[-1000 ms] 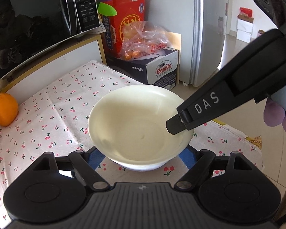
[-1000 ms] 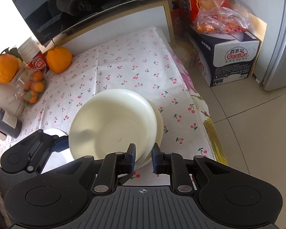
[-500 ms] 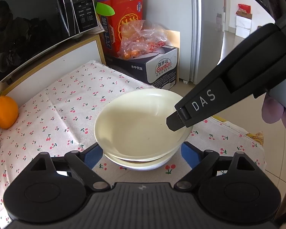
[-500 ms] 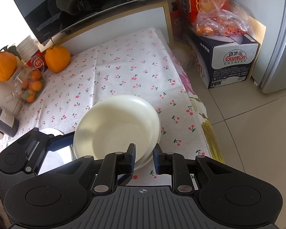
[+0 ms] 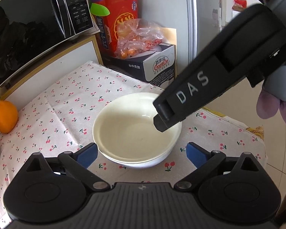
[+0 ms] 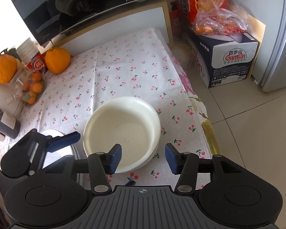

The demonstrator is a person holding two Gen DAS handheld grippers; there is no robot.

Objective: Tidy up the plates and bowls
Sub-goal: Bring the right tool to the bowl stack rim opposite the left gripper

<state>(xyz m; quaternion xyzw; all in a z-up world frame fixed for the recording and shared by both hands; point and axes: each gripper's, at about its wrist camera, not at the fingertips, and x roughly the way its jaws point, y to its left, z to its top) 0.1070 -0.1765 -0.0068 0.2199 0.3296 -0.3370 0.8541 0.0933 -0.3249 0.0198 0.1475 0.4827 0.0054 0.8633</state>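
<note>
Bowl (image 6: 124, 131) now nested in lower bowl (image 5: 143, 163); both grippers' fingers just spread, released.

Left wrist view: I look forward and down along my left gripper (image 5: 140, 153), close over the stacked bowls (image 5: 137, 131); microwave (image 5: 34, 19) at 11 o'clock.
Right wrist view: steeper, nearly overhead, close above the bowls (image 6: 122, 133) from my right gripper (image 6: 143, 157); floor (image 6: 257, 133) at 3 o'clock.
Shared: bowls, cherry tablecloth (image 6: 114, 72), microwave, water carton (image 6: 232, 61).
Cross-sight: my right gripper enters the left view at 2 o'clock; left gripper (image 6: 53, 143) shows at 8 o'clock.
</note>
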